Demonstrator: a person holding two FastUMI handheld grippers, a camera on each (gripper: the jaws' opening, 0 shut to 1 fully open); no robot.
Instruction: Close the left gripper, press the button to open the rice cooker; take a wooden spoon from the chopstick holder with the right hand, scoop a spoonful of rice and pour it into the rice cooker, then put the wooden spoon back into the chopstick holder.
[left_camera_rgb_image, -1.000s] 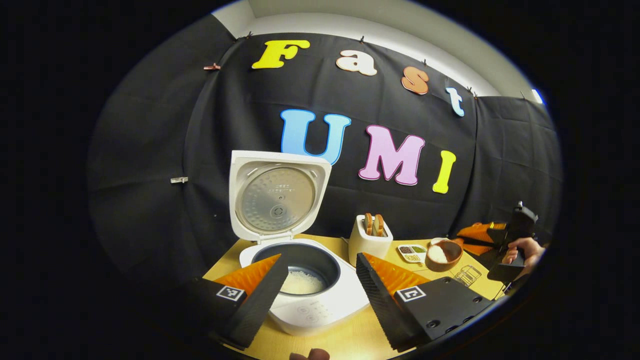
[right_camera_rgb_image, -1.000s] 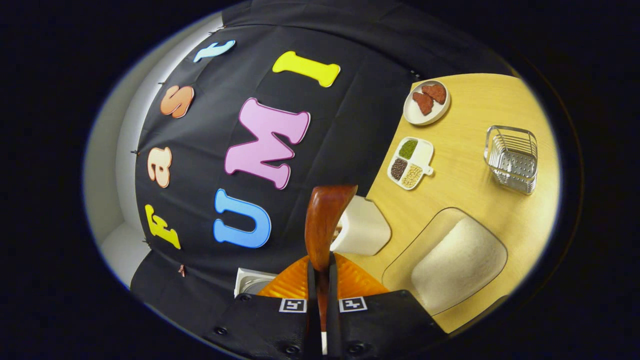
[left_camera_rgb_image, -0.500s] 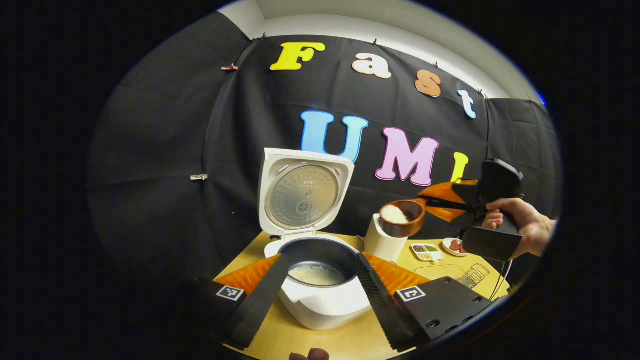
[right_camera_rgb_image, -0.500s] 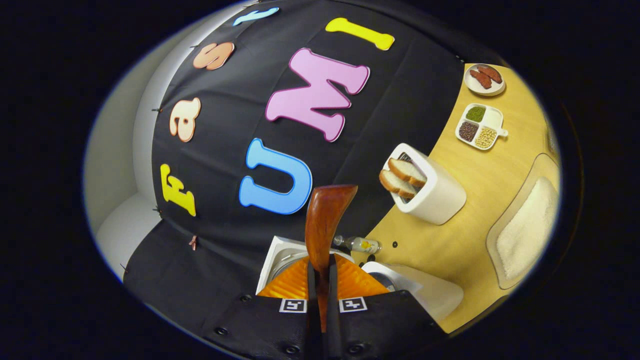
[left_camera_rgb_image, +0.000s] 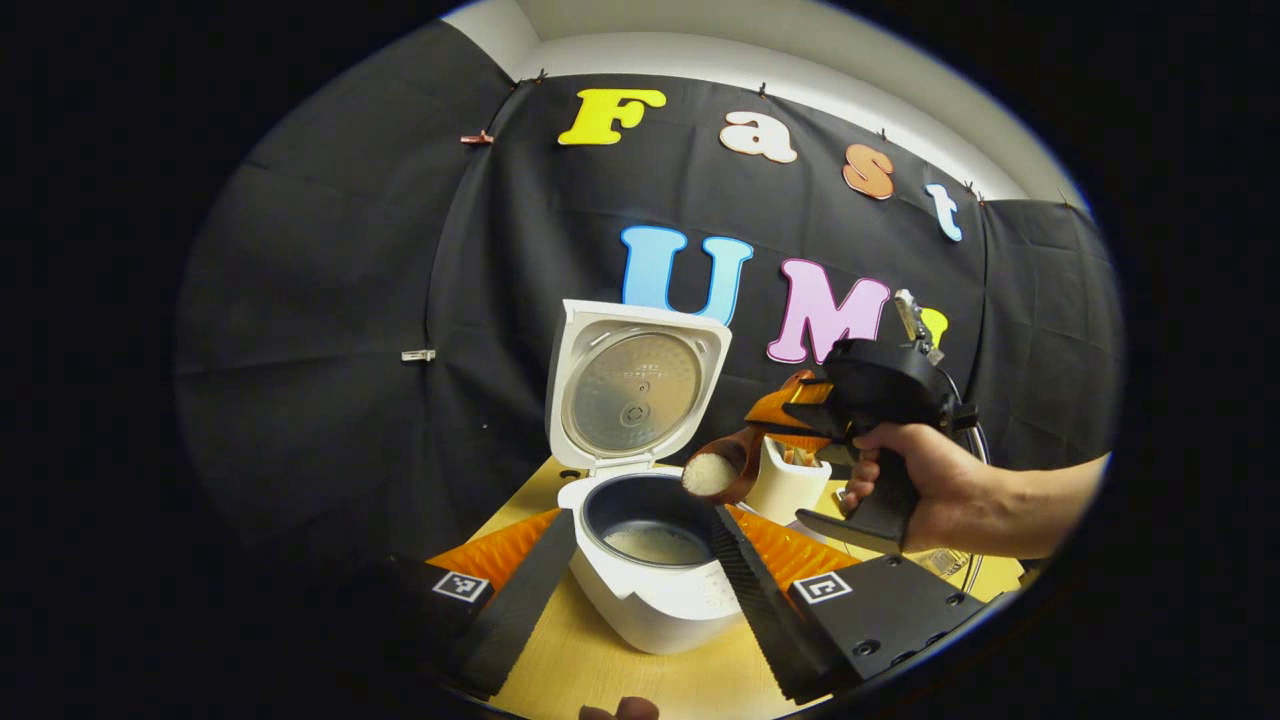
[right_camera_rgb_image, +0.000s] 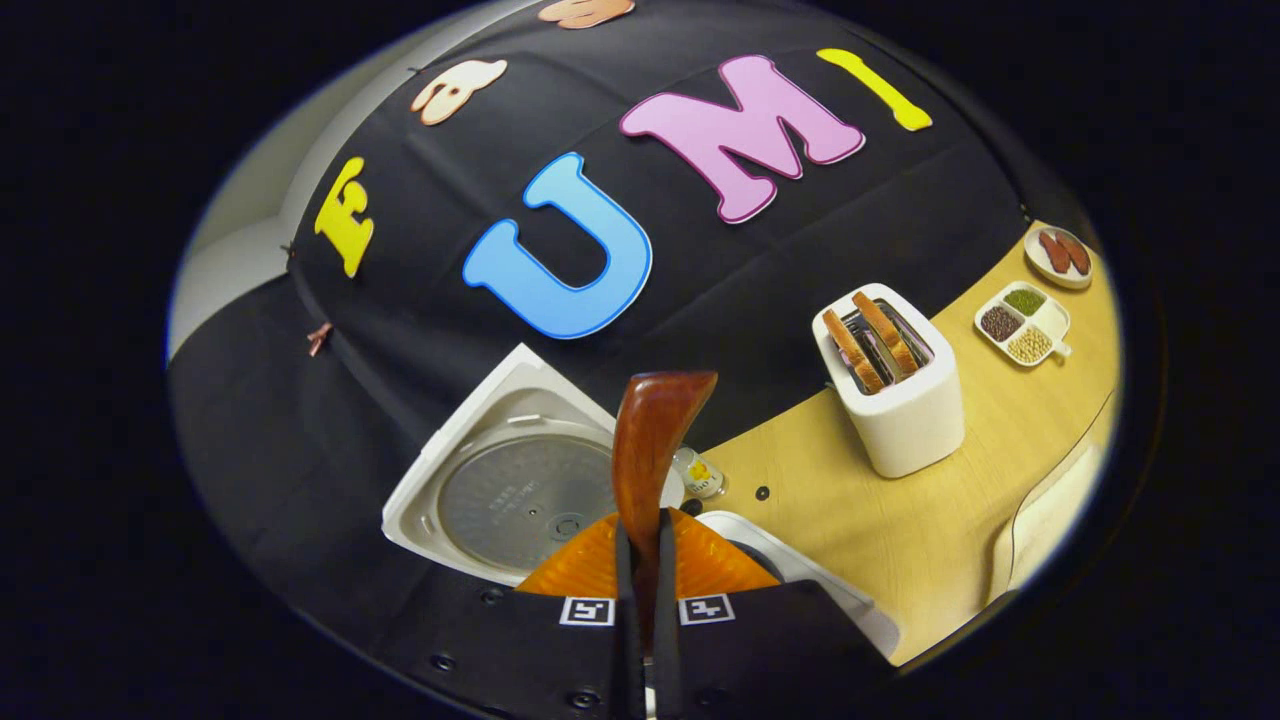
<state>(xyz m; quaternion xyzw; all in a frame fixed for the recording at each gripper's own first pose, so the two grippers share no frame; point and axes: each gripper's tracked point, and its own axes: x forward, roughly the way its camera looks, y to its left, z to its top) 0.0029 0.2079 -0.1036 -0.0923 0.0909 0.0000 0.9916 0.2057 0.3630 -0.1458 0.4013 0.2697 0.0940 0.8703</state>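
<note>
Dark wooden spoon (left_camera_rgb_image: 722, 468), heaped with white rice, is tilting just above the white rice cooker (left_camera_rgb_image: 650, 560)'s dark pot, right of its raised lid. Our right gripper (right_camera_rgb_image: 640, 560) is pinching the handle tight. Our left gripper (left_camera_rgb_image: 640, 570) is spread wide, framing the cooker. Cooker opened, rice scooped; we judge the pour and the spoon's return are left.

wooden spoon (right_camera_rgb_image: 650, 440): glossy reddish-brown wood
rice cooker (left_camera_rgb_image: 650, 600): smooth white plastic; lid liner dimpled dull metal
worktop (right_camera_rgb_image: 850, 520): pale matt wood grain
fingers (left_camera_rgb_image: 765, 590): ribbed black pads, orange plastic backs
toaster (right_camera_rgb_image: 905, 420): matt white
</note>
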